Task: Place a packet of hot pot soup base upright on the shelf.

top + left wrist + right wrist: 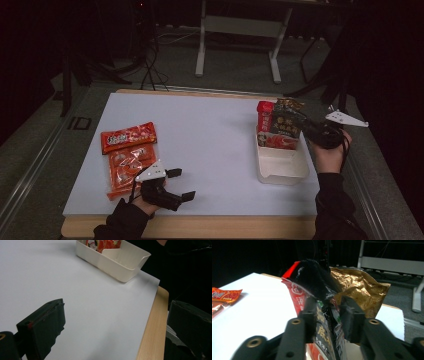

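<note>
The black packet (322,290) stands upright in the white bin (282,167) at three o'clock on the table, between my right gripper (328,315)'s parted jaws, one pad touching it. My left gripper (175,186) rests open and empty at seven o'clock, beside the red packets (129,150).

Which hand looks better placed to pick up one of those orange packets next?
Probably the left. The left gripper hovers open right beside the orange packets, while the right gripper is across the table at the white bin, its fingers around a black packet.
</note>
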A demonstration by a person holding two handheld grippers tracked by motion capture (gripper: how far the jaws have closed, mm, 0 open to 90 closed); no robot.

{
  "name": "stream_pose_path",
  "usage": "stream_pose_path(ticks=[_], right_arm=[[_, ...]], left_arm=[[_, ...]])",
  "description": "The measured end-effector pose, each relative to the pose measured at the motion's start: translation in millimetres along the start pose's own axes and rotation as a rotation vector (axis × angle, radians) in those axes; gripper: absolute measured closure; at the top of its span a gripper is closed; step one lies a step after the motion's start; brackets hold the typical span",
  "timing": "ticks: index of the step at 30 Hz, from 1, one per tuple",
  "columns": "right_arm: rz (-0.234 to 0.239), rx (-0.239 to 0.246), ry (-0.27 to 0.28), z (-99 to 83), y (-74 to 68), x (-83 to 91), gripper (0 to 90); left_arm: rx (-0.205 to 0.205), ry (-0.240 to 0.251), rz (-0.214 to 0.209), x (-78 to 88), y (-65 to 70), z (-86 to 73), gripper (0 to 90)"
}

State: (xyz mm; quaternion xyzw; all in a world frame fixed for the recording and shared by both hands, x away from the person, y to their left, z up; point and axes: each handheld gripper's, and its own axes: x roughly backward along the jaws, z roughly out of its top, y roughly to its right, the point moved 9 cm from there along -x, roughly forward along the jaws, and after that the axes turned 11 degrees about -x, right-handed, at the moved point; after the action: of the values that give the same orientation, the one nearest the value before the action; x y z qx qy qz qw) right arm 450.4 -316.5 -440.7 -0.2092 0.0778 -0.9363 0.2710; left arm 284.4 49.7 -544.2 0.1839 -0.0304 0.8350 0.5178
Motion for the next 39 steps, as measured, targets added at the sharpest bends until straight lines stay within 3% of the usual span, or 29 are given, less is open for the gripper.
stream_pose_path(ticks=[2,5,10,12,14,17,22,23,31,36,39], right_arm=[[-0.01,0.011,-0.002,1.8,-2.8,2.9,57.6],[0.013,-0.012,0.044,13.3,-10.0,12.7,53.5],[0.013,0.016,0.094,31.2,-25.1,28.3,42.7],[-0.005,0.033,0.116,36.6,-31.0,33.4,37.2],[0.01,0.035,0.131,40.2,-39.6,38.5,35.2],[-0.002,0.059,0.141,40.8,-50.7,43.0,27.8],[0.028,0.029,0.137,30.5,-68.5,45.1,15.0],[0.036,0.026,0.131,27.0,-72.2,44.9,12.5],[0.121,0.015,0.073,-0.3,-97.0,40.8,11.3],[0.171,0.01,0.048,-16.9,-109.9,42.2,12.0],[0.184,0.032,0.043,-25.3,-115.4,43.5,13.4]], left_arm=[[-0.009,-0.002,0.004,-0.2,0.0,0.0,2.2],[-0.038,-0.005,0.023,-0.5,-2.0,-0.6,2.4],[-0.057,0.015,0.042,1.1,-4.8,1.4,4.1],[-0.045,0.024,0.036,2.4,-5.0,3.1,4.1],[-0.024,0.011,0.035,4.0,-6.2,3.1,5.1],[-0.002,0.004,0.056,7.7,-8.3,3.9,5.2],[-0.007,-0.02,0.068,12.9,-11.0,5.2,5.8],[-0.01,-0.015,0.05,14.3,-10.2,6.1,6.5],[-0.027,-0.064,0.045,20.3,-11.7,5.4,9.0],[-0.023,-0.078,0.062,30.1,-16.6,5.2,11.0],[-0.025,-0.077,0.081,38.8,-21.4,7.1,11.1]])
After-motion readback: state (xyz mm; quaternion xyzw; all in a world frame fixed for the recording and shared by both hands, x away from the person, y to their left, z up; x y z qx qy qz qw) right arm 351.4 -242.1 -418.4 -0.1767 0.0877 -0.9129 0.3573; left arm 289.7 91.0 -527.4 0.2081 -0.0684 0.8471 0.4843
